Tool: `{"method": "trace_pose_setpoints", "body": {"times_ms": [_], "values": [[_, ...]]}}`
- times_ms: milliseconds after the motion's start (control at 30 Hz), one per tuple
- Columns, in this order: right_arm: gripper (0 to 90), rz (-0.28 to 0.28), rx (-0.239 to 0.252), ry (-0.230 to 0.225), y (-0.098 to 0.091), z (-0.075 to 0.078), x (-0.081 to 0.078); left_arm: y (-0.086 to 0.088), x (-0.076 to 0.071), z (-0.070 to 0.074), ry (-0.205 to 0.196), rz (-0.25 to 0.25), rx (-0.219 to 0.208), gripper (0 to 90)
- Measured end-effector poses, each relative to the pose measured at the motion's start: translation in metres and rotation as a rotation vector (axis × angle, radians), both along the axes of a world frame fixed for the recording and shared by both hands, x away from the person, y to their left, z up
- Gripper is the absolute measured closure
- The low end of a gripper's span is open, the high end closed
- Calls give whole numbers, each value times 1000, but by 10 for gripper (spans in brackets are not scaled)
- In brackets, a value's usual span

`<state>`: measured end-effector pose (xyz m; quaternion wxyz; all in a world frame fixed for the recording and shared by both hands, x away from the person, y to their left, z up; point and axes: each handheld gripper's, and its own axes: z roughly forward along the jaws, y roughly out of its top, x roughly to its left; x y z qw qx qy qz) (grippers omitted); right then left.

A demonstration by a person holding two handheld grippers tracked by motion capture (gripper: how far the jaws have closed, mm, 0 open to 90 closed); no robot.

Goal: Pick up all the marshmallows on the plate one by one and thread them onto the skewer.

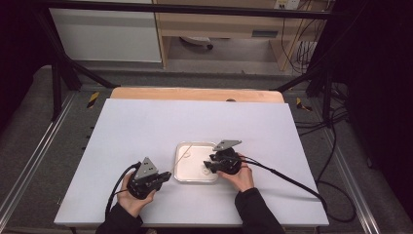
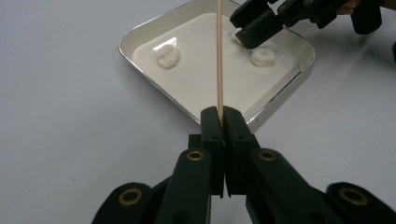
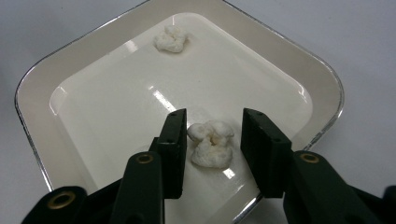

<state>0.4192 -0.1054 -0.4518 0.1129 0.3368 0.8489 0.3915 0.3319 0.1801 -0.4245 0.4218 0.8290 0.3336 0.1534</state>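
Left gripper (image 2: 219,122), bottom centre of the left gripper view: jaws clenched on a skewer (image 2: 218,56), which runs straight up the frame over the tray (image 2: 140,39).

Right gripper (image 3: 212,140), lower centre of the right gripper view: jaws parted, one each side of the near lump (image 3: 211,143), left pad about touching, right pad apart. Nothing is gripped yet.

Far lump (image 3: 171,38) sits upper centre, well apart, in the tray's far corner.

In the high view the tray is centre frame on the table (image 1: 146,126), left gripper (image 1: 163,178) just left of it, right gripper (image 1: 210,165) over its right edge.

Likely step: lump to be pinched, then threaded on the skewer. Lump should be centred between the pads before closing, squeezed lightly since it looks soft and crumbly, and the tray floor kept clear of the tips. The skewer should be held steady.
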Motion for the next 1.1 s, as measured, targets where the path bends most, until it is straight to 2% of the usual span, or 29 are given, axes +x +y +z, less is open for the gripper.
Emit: {"method": "trace_pose_setpoints", "body": {"times_ms": [233, 400, 500, 767, 900, 1100], "values": [[704, 2, 11, -2, -1, 2, 0, -1, -2, 0, -12, -3, -4, 882], [711, 6, 67, -8, -8, 18, -3, -1, -3, 0, -19, -4, -12, 882], [712, 9, 128, -2, -13, 33, -6, -2, -4, 1, -22, -7, -17, 882], [705, 36, 326, 16, -30, 68, -13, -5, -8, 2, -35, -20, -35, 882], [704, 48, 407, 32, -35, 79, -14, -8, -10, 3, -41, -32, -43, 882], [702, 58, 500, 47, -39, 87, -12, -12, -13, 4, -54, -58, -53, 882]]}}
